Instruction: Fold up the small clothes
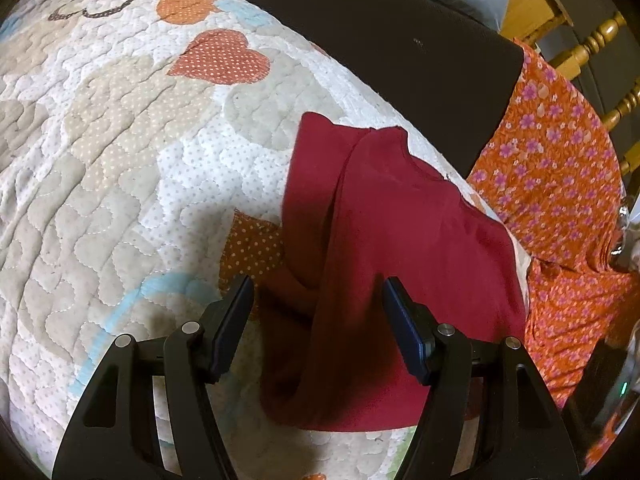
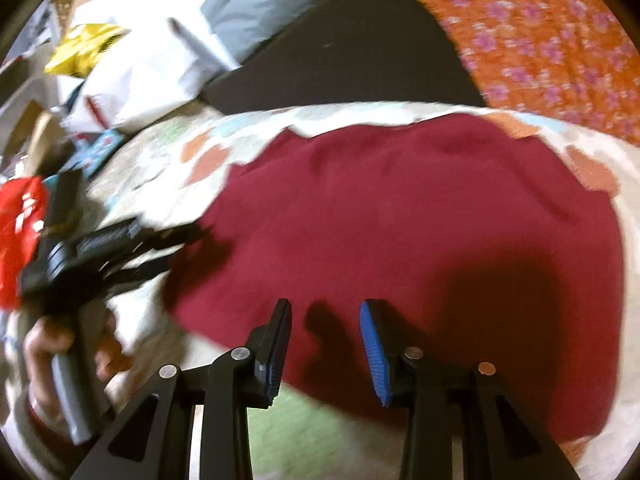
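A dark red garment (image 1: 392, 240) lies partly folded on the quilted bedspread (image 1: 120, 160), one long flap doubled over along its left side. My left gripper (image 1: 318, 300) is open just above the garment's near edge, holding nothing. In the right wrist view the same red garment (image 2: 400, 216) spreads wide over the quilt (image 2: 168, 168). My right gripper (image 2: 325, 320) is open over the garment's near edge, empty. The left gripper (image 2: 120, 240) and the hand holding it show at the left of that view, its tips at the garment's left edge.
A black cushion (image 1: 380, 52) lies behind the garment. An orange floral cloth (image 1: 560, 184) lies to the right. Wooden chair spindles (image 1: 600, 36) stand beyond. White and yellow bags (image 2: 132, 64) and a grey pillow (image 2: 272, 4) sit at the far side; a red item (image 2: 18, 232) is at left.
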`<control>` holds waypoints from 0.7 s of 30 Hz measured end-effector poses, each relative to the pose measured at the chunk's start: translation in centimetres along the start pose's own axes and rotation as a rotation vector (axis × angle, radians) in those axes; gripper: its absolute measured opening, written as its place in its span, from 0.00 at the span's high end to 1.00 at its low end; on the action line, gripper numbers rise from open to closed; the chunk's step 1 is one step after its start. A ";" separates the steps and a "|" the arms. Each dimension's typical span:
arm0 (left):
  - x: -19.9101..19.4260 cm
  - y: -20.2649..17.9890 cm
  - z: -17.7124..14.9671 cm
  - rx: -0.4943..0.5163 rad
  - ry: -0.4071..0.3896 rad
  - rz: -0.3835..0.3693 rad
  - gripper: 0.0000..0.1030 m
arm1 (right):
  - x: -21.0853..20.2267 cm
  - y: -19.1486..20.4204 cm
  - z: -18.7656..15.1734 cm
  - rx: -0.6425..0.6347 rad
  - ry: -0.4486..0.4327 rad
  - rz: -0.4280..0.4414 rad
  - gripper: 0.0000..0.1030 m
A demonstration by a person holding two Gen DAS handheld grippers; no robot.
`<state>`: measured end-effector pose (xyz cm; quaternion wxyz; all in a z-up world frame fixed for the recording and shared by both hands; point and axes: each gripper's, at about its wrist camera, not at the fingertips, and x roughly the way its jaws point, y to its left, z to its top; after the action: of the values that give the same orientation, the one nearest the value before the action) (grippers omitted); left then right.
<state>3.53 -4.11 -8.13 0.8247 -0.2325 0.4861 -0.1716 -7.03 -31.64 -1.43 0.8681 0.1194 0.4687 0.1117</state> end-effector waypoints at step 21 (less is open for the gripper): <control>1.6 -0.7 0.5 0.018 -0.016 0.036 0.30 | 4.5 -3.8 4.8 0.088 -0.015 0.007 0.65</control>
<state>4.66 -5.43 -8.67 0.8336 -0.2176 0.4820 -0.1596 -0.30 -34.39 -3.63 0.8651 0.1596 0.4664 0.0930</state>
